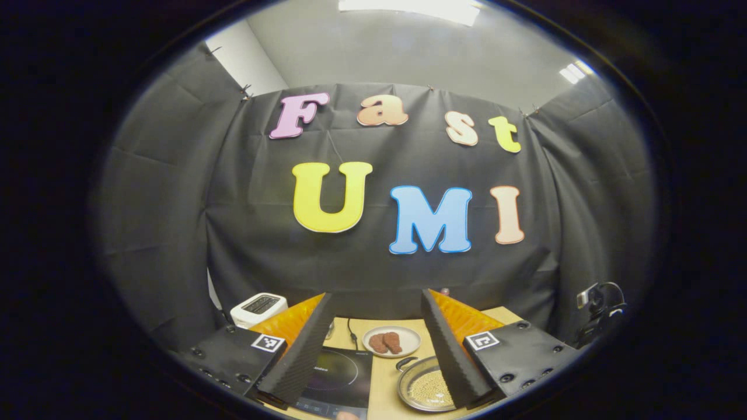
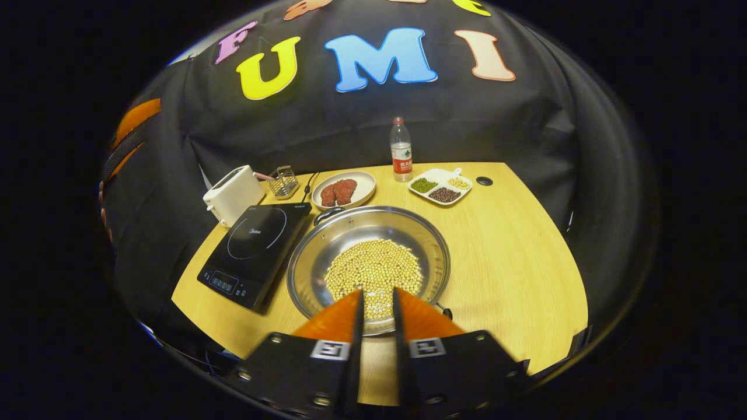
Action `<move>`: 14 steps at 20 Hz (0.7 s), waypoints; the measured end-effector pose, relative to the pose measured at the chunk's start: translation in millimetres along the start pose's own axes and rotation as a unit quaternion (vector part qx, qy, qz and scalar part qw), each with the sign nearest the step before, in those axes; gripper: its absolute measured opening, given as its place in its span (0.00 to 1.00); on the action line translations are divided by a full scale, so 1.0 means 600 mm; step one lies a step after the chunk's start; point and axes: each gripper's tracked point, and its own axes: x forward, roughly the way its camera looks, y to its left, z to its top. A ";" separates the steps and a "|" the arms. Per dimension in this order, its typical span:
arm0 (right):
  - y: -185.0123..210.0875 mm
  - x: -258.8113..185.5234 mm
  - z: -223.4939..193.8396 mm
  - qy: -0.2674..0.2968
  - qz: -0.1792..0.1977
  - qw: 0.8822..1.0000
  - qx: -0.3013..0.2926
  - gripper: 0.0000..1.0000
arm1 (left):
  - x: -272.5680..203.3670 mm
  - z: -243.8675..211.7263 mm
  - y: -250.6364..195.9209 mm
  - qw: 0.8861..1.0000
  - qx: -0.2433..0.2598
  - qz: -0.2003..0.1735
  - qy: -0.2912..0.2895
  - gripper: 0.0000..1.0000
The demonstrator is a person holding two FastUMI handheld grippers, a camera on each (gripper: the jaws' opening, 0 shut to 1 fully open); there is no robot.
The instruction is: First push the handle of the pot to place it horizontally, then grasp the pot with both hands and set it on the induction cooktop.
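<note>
A wide steel pot [image 2: 327, 245] with yellow beans [image 2: 373, 271] in it stands mid-table, right of the black induction cooktop [image 2: 257, 245]. One pot handle [image 2: 327, 214] points far-left, the other [image 2: 443, 312] near-right. My right gripper [image 2: 377, 291] hovers over the pot's near rim, its fingers drawn to a narrow slit with nothing between them. My left gripper [image 1: 376, 294] is held high and wide open, with the cooktop [image 1: 341, 373] and pot [image 1: 426, 385] far below it. That left gripper [image 2: 134, 122] also appears at the upper left of the right gripper view.
Behind the cooktop stand a white toaster [image 2: 233, 192] and a wire rack [image 2: 284, 181]. A plate of meat [image 2: 343, 189], a water bottle [image 2: 400, 149] and a divided dish [image 2: 440, 185] line the back. Bare wooden table [image 2: 513, 262] lies right of the pot.
</note>
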 end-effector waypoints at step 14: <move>-0.008 0.046 -0.138 0.149 0.006 0.988 0.049 0.02 | -0.010 -0.013 0.030 1.000 0.001 0.014 0.009 0.95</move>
